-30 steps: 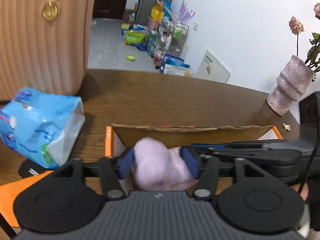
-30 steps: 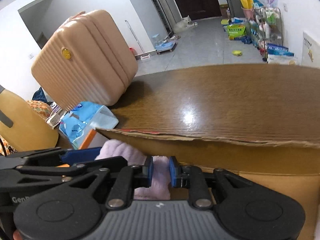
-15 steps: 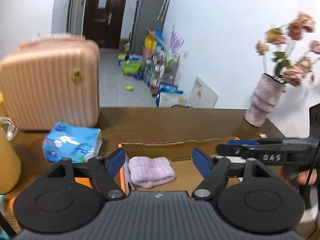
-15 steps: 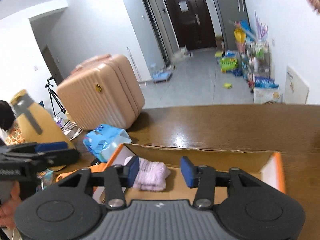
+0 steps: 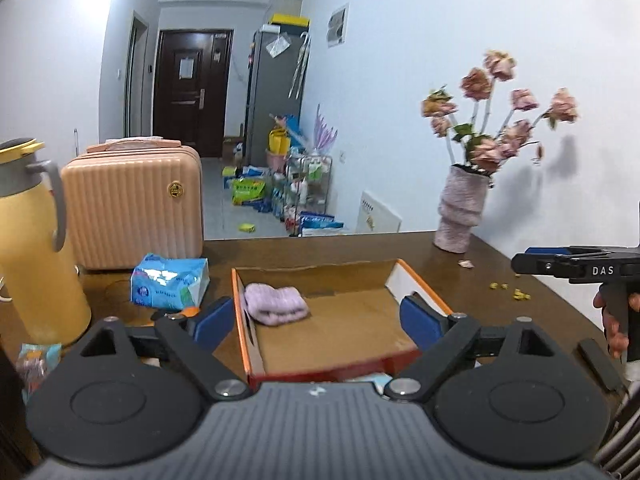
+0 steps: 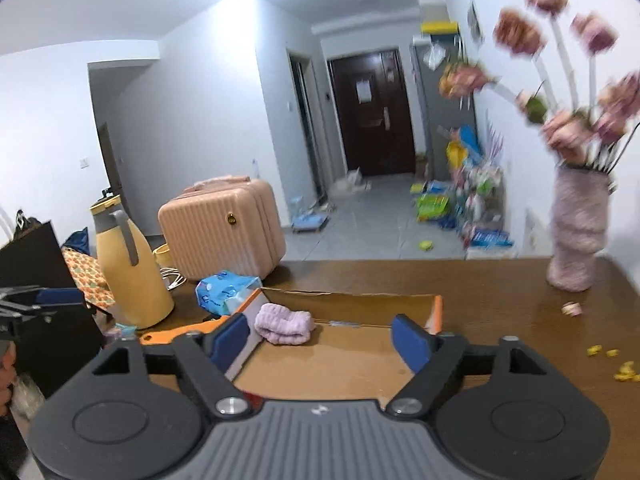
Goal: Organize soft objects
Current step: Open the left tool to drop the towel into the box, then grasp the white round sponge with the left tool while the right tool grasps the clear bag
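Note:
A folded lilac towel (image 5: 276, 309) lies in the far left corner of an open cardboard box with orange edges (image 5: 420, 284); it also shows in the right wrist view (image 6: 285, 323), inside the same box (image 6: 436, 308). My left gripper (image 5: 318, 322) is open and empty, held back above the box's near side. My right gripper (image 6: 322, 342) is open and empty, also drawn back above the box. The right gripper shows at the right edge of the left wrist view (image 5: 580, 266).
A blue tissue pack (image 5: 170, 282) lies left of the box, a pink suitcase (image 5: 134, 208) behind it, a yellow jug (image 5: 32, 240) at far left. A vase of flowers (image 5: 462, 216) stands at the back right, with crumbs (image 5: 508, 290) on the wooden table (image 5: 320, 250).
Both grippers let go of the lilac towel, opened wide, and pulled back and up from the box. The towel now lies in the box's corner.

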Demonstrator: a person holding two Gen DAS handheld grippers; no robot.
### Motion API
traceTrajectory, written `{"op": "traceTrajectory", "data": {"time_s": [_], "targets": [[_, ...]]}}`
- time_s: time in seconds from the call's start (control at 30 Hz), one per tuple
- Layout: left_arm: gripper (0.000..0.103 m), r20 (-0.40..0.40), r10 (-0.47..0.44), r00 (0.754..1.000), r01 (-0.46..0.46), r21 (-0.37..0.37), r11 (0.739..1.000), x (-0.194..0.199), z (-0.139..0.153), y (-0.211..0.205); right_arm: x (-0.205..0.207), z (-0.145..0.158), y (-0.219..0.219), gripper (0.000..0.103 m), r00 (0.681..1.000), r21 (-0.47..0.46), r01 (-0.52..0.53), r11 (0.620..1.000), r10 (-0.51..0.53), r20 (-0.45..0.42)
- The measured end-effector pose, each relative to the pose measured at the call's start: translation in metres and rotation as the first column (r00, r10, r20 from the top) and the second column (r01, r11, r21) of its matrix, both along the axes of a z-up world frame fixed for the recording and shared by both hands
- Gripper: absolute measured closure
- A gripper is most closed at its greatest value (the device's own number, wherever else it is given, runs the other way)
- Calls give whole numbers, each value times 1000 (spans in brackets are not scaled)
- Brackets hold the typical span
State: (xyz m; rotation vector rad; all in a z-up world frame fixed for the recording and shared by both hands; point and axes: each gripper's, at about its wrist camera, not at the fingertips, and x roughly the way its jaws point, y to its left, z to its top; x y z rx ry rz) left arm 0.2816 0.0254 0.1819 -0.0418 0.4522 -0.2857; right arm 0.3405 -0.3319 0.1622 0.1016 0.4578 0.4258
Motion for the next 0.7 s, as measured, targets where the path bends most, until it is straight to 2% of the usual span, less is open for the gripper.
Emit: {"op": "traceTrajectory", "data": {"time_s": [0.07,0.2,0.3,0.43,0.5,0.57,0.7], "targets": [[6,38,2,999,-3,13,1000,-26,-7,-2,-30,-3,0,17,999,-36,1,999,1,45],[4,97,3,995,-6,28,1000,-69,-26,-4,-84,-17,0,15,994,-87,-2,996,11,106],[1,121,15,993,-18,25,1000,-93,-46,-5,-121,-38,-1,14,992,-82,7,997,3,123],[0,193,72,978,-87,69,994,-126,-80,-6,-158,-75,5,8,989,-91,73,993,-60,133],[0,172,78,982,-86,41,995,-134,-95,-3,-174,-91,10,8,987,-109,96,989,-80,142],[0,119,64,991,-66,11,998,-136,-108,-1,-186,-103,12,8,986,-87,121,989,-110,123],[0,53,60,997,-62,36,997,-141,-132,-1,-200,-122,14,8,986,-52,151,987,-147,79]]}}
